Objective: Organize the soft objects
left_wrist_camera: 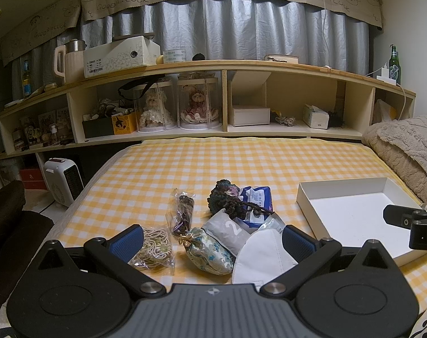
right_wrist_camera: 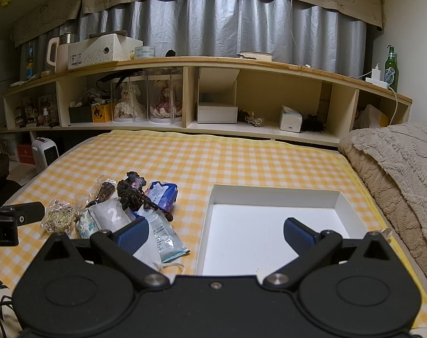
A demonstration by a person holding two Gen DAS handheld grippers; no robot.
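A pile of soft things lies on the yellow checked bed: a brocade pouch (left_wrist_camera: 209, 255), a white face mask (left_wrist_camera: 262, 256), a grey packet marked 2 (left_wrist_camera: 227, 232), a dark crocheted piece (left_wrist_camera: 227, 198), a blue tissue pack (left_wrist_camera: 257, 200), a bagged cord bundle (left_wrist_camera: 154, 249) and a bagged dark item (left_wrist_camera: 182, 211). My left gripper (left_wrist_camera: 212, 242) is open and empty, its fingers on either side of the pouch and mask. An empty white box (right_wrist_camera: 272, 225) lies to the right. My right gripper (right_wrist_camera: 216, 235) is open and empty over the box's near left edge.
A long wooden shelf unit (left_wrist_camera: 224, 67) with dolls, boxes and bottles runs behind the bed. A beige blanket (right_wrist_camera: 402, 169) is heaped at the right. A small white heater (left_wrist_camera: 62, 180) stands on the floor at the left.
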